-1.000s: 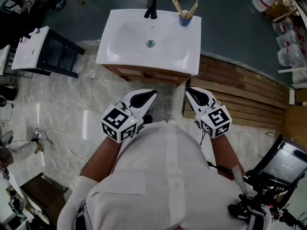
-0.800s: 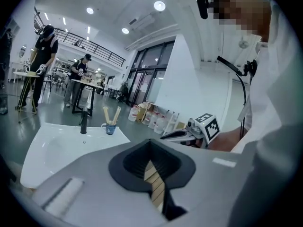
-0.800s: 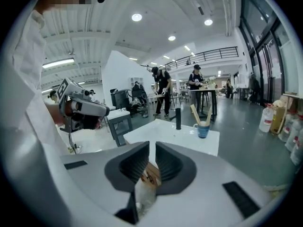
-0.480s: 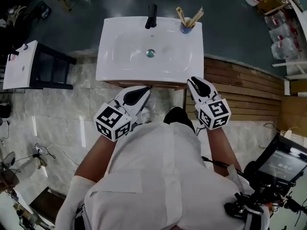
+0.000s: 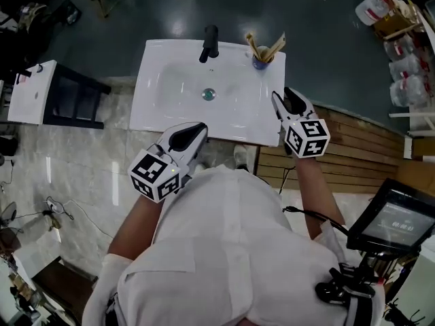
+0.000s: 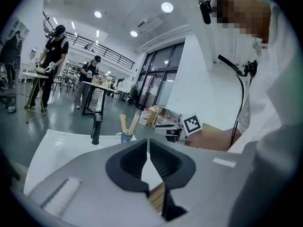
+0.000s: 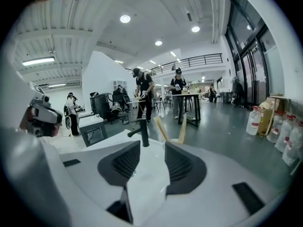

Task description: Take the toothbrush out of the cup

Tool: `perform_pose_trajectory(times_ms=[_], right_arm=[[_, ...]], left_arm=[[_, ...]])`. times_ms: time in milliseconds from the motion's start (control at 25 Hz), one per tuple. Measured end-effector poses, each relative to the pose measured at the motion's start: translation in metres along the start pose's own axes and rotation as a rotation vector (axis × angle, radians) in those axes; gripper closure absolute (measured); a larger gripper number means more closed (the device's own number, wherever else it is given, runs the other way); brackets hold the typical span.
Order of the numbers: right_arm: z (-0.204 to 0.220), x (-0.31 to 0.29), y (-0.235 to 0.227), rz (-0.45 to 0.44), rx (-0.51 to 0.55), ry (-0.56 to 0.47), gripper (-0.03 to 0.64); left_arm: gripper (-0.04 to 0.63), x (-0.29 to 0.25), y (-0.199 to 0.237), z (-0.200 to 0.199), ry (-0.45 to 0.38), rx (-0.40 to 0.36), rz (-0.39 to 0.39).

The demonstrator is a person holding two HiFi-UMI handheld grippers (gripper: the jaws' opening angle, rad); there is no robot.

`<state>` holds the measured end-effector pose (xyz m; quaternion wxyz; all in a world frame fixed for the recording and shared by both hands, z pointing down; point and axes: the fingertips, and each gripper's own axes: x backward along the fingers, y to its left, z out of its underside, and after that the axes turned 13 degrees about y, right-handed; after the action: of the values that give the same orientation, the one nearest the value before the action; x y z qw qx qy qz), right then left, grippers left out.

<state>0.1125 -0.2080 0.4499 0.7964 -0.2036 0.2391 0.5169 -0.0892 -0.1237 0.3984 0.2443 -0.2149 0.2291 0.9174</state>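
Toothbrushes point(image 5: 253, 46) first: I see two pale wooden ones standing in the small blue cup point(image 5: 259, 62), which sits on the back right corner of the white sink point(image 5: 170, 94), to the right of the black faucet point(image 5: 209, 43). Their long axes run roughly upright, lower ends down in the cup and upper ends spread apart in a V. In the head view one leans up and to the left, towards the faucet side, and the other up and to the right. I cannot tell which end carries the bristles.

My right gripper point(image 5: 283, 94) hangs over the sink's right front edge, pointed at the cup but well short of it. Its jaws are opening, and the right gripper view shows only bare basin between them, with both sticks rising just beyond the gap. My left gripper point(image 5: 200, 126) sits at the sink's front edge, jaws pressed together on nothing, tips aimed across the basin.
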Motion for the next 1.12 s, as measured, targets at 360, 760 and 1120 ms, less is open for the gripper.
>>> perform_pose_trajectory(times_ms=[360, 760, 1120], right_arm=[[-0.055, -0.069, -0.074, -0.025, 0.008, -0.025, 0.447], [-0.071, -0.118, -0.090, -0.078, 0.010, -0.023, 0.442], [-0.071, -0.120, -0.085, -0.054, -0.011, -0.036, 0.443]], left_arm=[[0.589, -0.030, 0.016, -0.030, -0.020, 0.055, -0.134], [0.589, -0.030, 0.020, -0.029, -0.022, 0.131, -0.261], [0.589, -0.015, 0.013, -0.028, -0.019, 0.162, -0.328]])
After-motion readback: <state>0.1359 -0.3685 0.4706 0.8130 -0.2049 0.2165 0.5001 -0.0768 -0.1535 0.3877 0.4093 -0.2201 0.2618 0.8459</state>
